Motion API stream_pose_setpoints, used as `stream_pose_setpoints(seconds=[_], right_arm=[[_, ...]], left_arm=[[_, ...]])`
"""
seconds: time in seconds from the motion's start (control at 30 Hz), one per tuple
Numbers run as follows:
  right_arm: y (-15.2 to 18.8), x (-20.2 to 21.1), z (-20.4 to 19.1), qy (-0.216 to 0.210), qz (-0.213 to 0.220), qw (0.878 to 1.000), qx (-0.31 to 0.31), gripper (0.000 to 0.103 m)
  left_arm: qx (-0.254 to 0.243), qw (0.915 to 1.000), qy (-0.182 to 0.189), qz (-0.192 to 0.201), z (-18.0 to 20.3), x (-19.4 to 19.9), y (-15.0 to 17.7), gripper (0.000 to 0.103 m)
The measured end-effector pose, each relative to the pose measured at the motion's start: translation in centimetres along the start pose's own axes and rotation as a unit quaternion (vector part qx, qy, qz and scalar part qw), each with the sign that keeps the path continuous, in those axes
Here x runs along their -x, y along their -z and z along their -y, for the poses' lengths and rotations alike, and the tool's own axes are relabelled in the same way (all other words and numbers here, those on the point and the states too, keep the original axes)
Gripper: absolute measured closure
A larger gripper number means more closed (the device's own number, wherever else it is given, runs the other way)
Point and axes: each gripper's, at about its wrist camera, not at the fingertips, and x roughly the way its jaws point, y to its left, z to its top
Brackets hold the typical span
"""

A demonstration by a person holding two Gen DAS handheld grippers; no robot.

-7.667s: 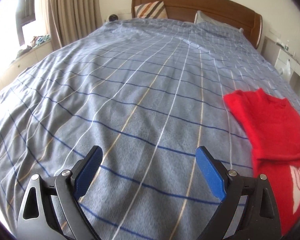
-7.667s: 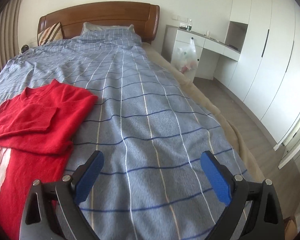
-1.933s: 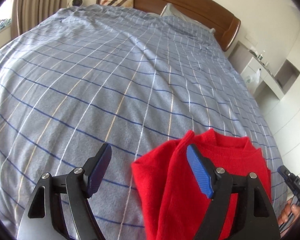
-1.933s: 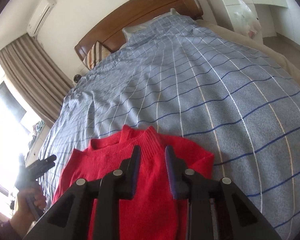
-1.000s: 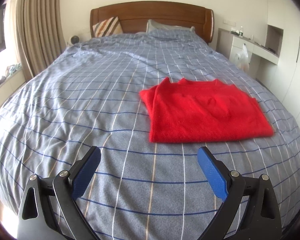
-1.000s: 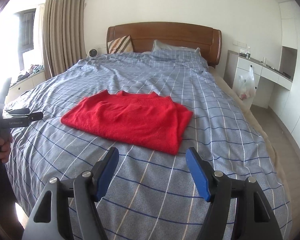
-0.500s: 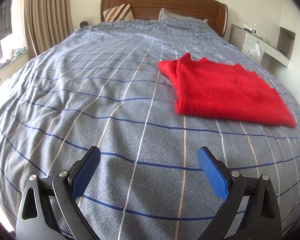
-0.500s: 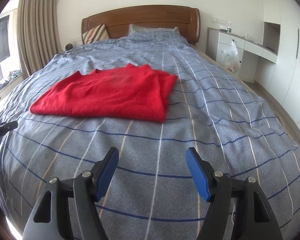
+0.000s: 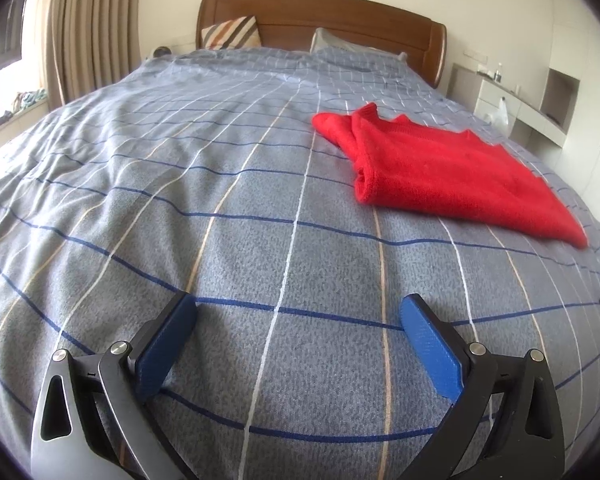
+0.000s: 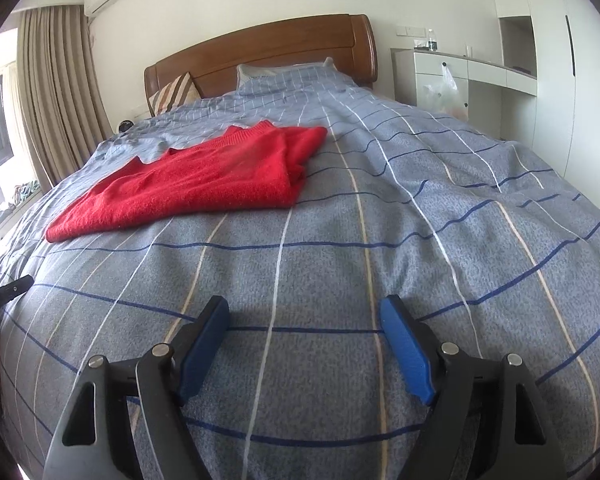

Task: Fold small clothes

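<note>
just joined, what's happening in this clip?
A person holds a gripper in each hand over a bed. A red sweater lies folded on the cover, touched by neither. The left gripper is open and empty. The right gripper is opening, nothing between its fingers. The fold looks done.

left gripper (image 9: 298,322) wide; right gripper (image 10: 305,322) opening, empty

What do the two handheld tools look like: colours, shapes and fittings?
The left tool and right tool look the same: black angular linkage arms with triangular cut-outs, silver round pivot pins, and two flat blue textured pads on the fingers.
</note>
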Motion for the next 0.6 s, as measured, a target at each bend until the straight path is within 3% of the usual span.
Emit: stream_pose_setpoints(seconds=[0.6], right_arm=[[0.15, 0.11, -0.01, -0.003, 0.001, 1.0, 0.0, 0.024]], left_arm=[[0.001, 1.0, 0.001, -0.001, -0.09, -0.09, -0.02, 0.001]])
